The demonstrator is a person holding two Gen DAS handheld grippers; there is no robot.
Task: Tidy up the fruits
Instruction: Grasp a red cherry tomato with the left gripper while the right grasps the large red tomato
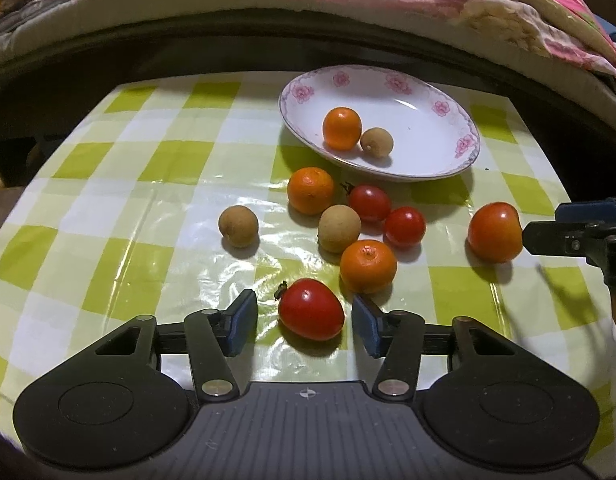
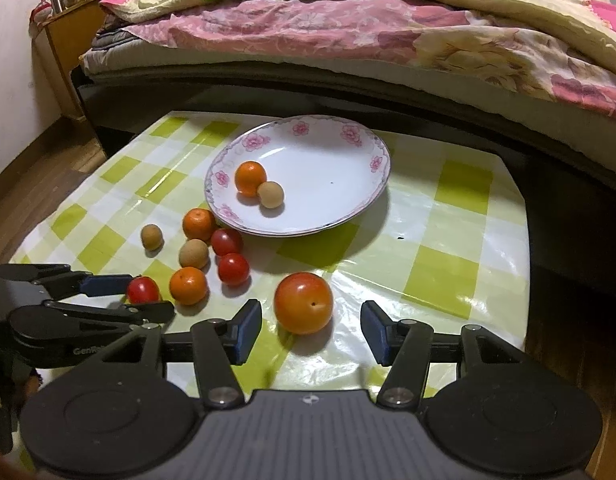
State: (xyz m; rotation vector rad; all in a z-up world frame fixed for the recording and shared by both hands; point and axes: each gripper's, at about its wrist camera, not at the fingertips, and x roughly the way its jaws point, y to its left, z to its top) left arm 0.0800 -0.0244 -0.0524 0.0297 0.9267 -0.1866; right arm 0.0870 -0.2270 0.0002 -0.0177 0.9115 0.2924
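1. Straddling a red tomato [image 1: 311,309], the left gripper [image 1: 305,322] stands partly open; a gap shows on each side between the blue pads [image 1: 244,322] and the skin, so nothing is gripped. In the right wrist view the same gripper [image 2: 148,300] enters at 9 o'clock with that tomato [image 2: 143,289] between its fingers.

2. The right gripper [image 2: 311,330] is likewise partly open, with the large orange-red tomato [image 2: 303,303] just ahead of its fingertips, nearer the left pad [image 2: 248,330]; no contact visible. The left wrist view shows this tomato [image 1: 495,232] at 3 o'clock beside a dark fingertip.

3. Loose on the green-checked tablecloth [image 1: 148,208], outward from the left gripper: an orange citrus [image 1: 368,266] at 1 o'clock, a tan longan [image 1: 339,228] and two small red tomatoes [image 1: 405,226] [image 1: 369,203] beyond, a second citrus [image 1: 310,191] toward 12 o'clock, and a lone longan [image 1: 238,226] at 11 o'clock.

4. The flowered plate [image 1: 424,92] sits at the far side, 12 to 1 o'clock. It holds one citrus [image 1: 342,128] and one longan [image 1: 377,142], touching.

5. Progress, judged: two fruits plated, eight on the cloth, counting the two under the grippers. Early stage; most of the work remains.

6. Plate has ample bare room. Whether sorting by kind is intended, I cannot tell.
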